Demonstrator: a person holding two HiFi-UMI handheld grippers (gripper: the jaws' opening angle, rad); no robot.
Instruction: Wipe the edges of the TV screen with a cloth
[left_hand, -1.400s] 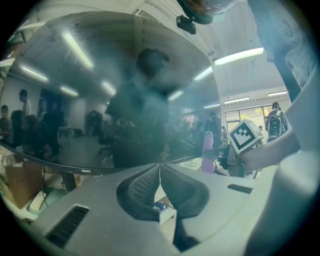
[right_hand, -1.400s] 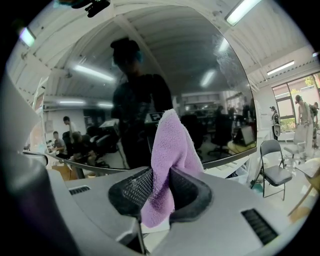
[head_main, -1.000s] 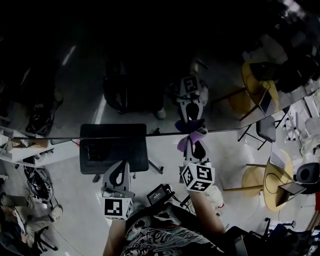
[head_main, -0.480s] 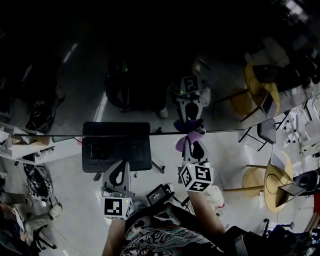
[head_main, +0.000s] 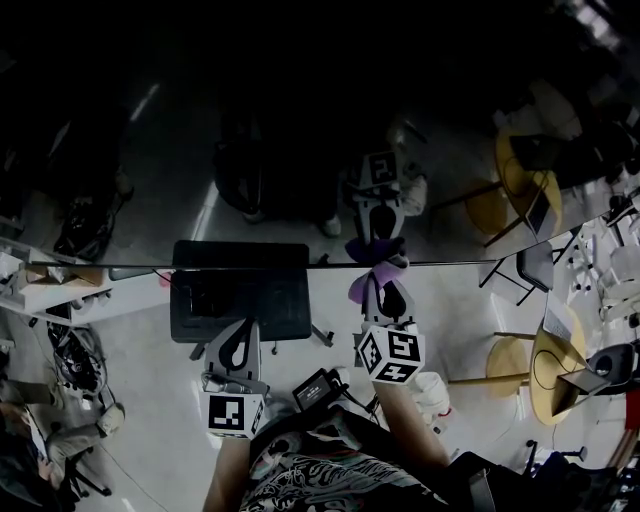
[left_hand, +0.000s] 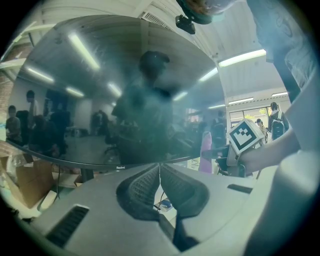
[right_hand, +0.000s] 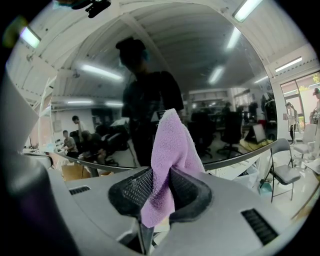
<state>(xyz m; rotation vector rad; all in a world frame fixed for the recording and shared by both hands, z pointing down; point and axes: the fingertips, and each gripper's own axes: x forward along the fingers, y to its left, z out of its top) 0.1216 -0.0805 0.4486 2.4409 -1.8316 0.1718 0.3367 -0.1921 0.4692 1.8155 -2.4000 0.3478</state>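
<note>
Right gripper (head_main: 380, 283) is clamped on a purple terry cloth (head_main: 366, 285). In the right gripper view both ribbed black pads (right_hand: 132, 192) pinch the cloth (right_hand: 170, 145) mid-fold, with one end sticking up past the tips and a short tail hanging below. In the head view the cloth sits right at the bottom edge of the dark glossy TV screen (head_main: 300, 150), a little right of the edge's middle, and it meets its own reflection on the edge line, so it looks to be touching. The screen (right_hand: 210, 75) fills the upper part of the right gripper view, and its thin lower bezel passes behind the cloth. Left gripper (head_main: 243, 330) has its jaws pressed together with nothing between them; the left gripper view shows the two pads (left_hand: 145, 187) meeting along a single seam. It hangs below the screen's lower edge, left of the right gripper and apart from it, not touching the glass. From the left gripper view, the screen (left_hand: 125, 100) carries a small logo on the bezel. The right gripper's marker cube (left_hand: 245, 136) and the cloth (left_hand: 206, 152) show at that same edge, off to the right. A yellow round table (head_main: 555, 370) stands on the pale floor well to the right.
</note>
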